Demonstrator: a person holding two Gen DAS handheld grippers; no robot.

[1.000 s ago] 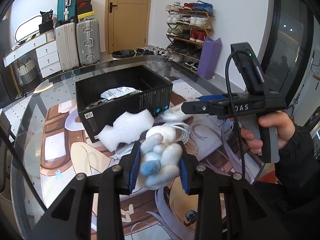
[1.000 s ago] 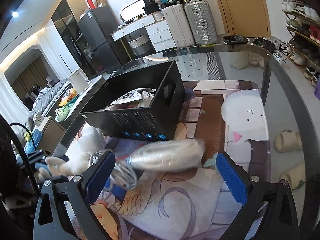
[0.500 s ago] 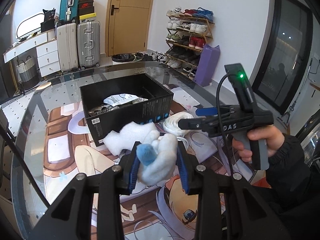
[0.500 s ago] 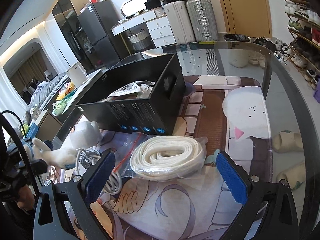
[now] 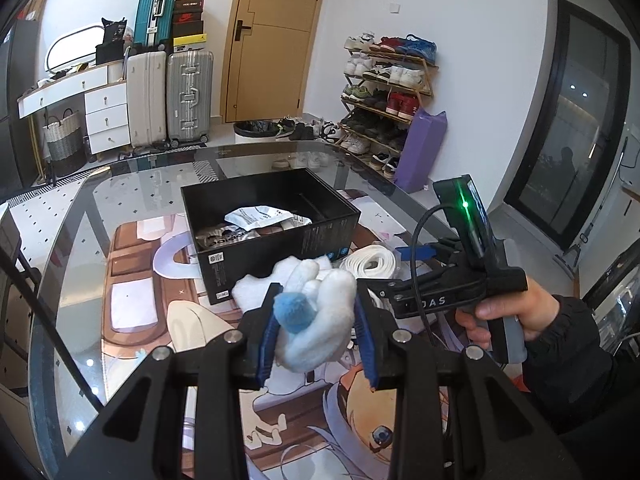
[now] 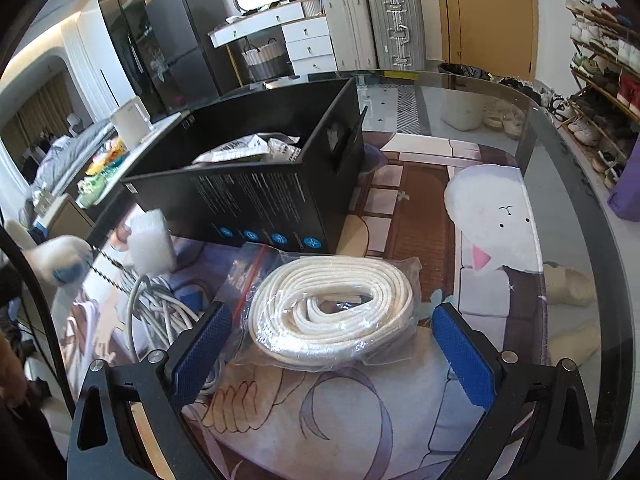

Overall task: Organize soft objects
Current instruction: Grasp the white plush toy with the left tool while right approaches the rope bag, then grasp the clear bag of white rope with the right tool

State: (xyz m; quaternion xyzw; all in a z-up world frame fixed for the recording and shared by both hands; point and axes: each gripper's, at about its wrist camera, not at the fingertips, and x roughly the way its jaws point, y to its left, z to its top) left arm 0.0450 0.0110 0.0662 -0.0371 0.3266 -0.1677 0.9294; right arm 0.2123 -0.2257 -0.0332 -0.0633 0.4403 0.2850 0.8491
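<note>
My left gripper (image 5: 316,330) is shut on a white plush toy (image 5: 320,316) with a blue pompom and holds it above the table, in front of the open black box (image 5: 272,236). The toy also shows at the left edge of the right wrist view (image 6: 60,256). My right gripper (image 6: 332,350) is open, its blue pads on either side of a bagged coil of white rope (image 6: 332,316) lying on the mat. It also shows in the left wrist view (image 5: 424,256). A white foam piece (image 6: 150,242) lies by the box (image 6: 256,184).
The box holds paper and foil packets (image 5: 256,220). White cables (image 6: 160,312) lie left of the rope bag. A printed mat (image 6: 400,420) covers the glass table (image 5: 120,184). Slippers show through the glass on the right (image 6: 568,284).
My left gripper has lifted the plush toy higher above the table. The rope bag, blurred and moving a second ago, now lies still between my right gripper's open pads.
</note>
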